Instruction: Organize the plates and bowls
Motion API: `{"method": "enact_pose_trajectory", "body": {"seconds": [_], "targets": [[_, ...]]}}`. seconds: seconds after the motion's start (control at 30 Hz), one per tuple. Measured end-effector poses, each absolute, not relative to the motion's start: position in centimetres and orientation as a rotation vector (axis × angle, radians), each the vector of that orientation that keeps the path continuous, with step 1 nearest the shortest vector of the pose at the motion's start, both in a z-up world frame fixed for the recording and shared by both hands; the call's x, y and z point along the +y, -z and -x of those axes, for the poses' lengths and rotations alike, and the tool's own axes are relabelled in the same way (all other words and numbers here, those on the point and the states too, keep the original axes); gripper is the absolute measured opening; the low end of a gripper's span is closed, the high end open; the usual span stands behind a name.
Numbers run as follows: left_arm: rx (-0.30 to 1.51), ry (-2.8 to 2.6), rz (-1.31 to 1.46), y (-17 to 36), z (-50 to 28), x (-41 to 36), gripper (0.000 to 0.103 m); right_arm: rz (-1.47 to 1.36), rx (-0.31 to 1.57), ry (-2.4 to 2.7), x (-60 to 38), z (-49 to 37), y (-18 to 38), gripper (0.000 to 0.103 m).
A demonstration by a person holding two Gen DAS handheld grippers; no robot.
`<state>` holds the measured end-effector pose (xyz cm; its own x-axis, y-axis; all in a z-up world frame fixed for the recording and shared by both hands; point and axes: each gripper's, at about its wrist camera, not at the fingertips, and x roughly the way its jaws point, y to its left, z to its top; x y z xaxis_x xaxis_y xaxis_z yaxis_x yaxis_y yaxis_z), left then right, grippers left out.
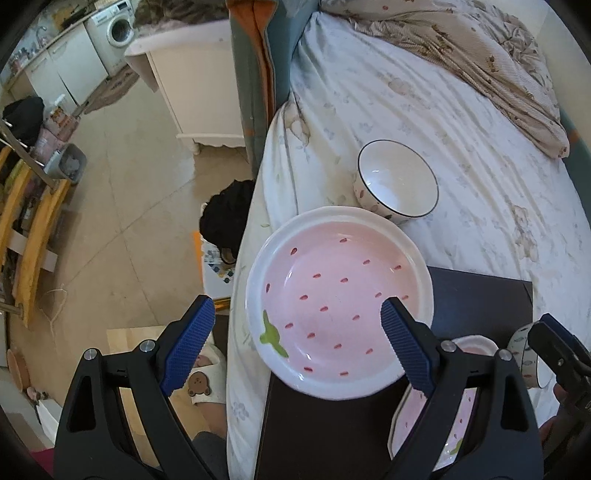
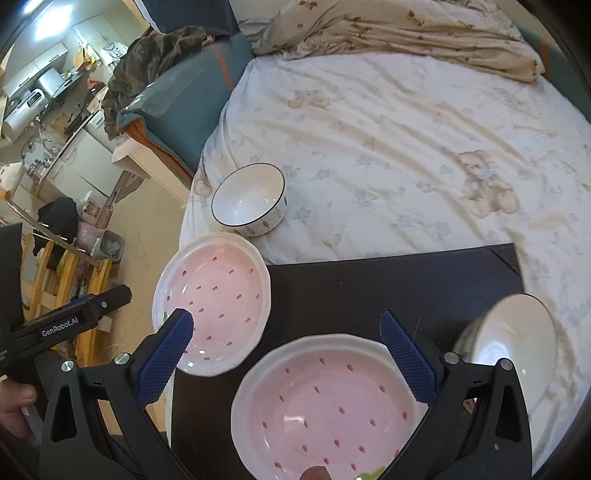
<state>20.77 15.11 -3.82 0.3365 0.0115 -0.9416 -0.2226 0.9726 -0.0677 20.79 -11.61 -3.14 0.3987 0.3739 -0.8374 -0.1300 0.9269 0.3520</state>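
Observation:
A pink strawberry plate [image 1: 340, 306] lies half on a dark board [image 1: 480, 302] and overhangs the bed edge. My left gripper [image 1: 297, 310] hangs open above it, one finger over the floor side and one over the plate's right rim. A second pink plate [image 2: 325, 398] sits on the board [image 2: 369, 284] under my right gripper [image 2: 286, 321], which is open and holds nothing. A white bowl with a dark rim [image 2: 249, 195] stands on the sheet beyond both plates. Another white bowl [image 2: 513, 332] leans at the board's right edge.
The bed's pale printed sheet [image 2: 406, 147] spreads behind, with a rumpled quilt [image 2: 406, 33] at the far end. Left of the bed the floor [image 1: 129, 184] drops away, with a white cabinet [image 1: 192, 92], a wooden rack [image 1: 33, 221] and a slipper [image 1: 207, 376].

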Motion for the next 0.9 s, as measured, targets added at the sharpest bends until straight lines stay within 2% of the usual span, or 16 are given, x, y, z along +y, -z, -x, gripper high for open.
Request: {"method": "enact_pose_trajectory", "body": {"seconds": [0.57, 0.63, 0.67, 0.73, 0.77, 0.8, 0.87, 0.9], "targets": [[1.35, -0.129, 0.364, 10.1, -23.2, 20.8, 0.089, -0.26, 1.271, -0.411, -9.1, -24.8, 9.5, 0.1], [1.356, -0.122, 0.386, 10.4, -23.3, 21.1, 0.089, -0.321, 1.309, -0.426, -9.2, -25.5, 10.5, 0.088], [1.356, -0.118, 0.387, 10.5, -23.4, 21.2, 0.089, -0.342, 1.32, -0.433, -9.2, -25.6, 10.9, 0.086], [1.362, -0.105, 0.396, 10.8, -23.6, 21.3, 0.079, -0.38, 1.331, -0.462, -9.0, -25.8, 11.5, 0.078], [1.374, -0.088, 0.414, 11.1, -23.6, 21.3, 0.066, -0.389, 1.338, -0.48, -8.7, -25.8, 11.9, 0.075], [1.39, -0.07, 0.432, 11.5, -23.7, 21.3, 0.057, -0.391, 1.344, -0.484, -8.6, -25.8, 12.1, 0.07], [1.404, -0.063, 0.435, 11.9, -23.8, 21.2, 0.05, -0.391, 1.374, -0.49, -8.1, -25.8, 12.7, 0.058], [1.41, -0.067, 0.427, 12.0, -23.8, 21.1, 0.05, -0.397, 1.386, -0.498, -7.9, -25.9, 13.0, 0.049]]}}
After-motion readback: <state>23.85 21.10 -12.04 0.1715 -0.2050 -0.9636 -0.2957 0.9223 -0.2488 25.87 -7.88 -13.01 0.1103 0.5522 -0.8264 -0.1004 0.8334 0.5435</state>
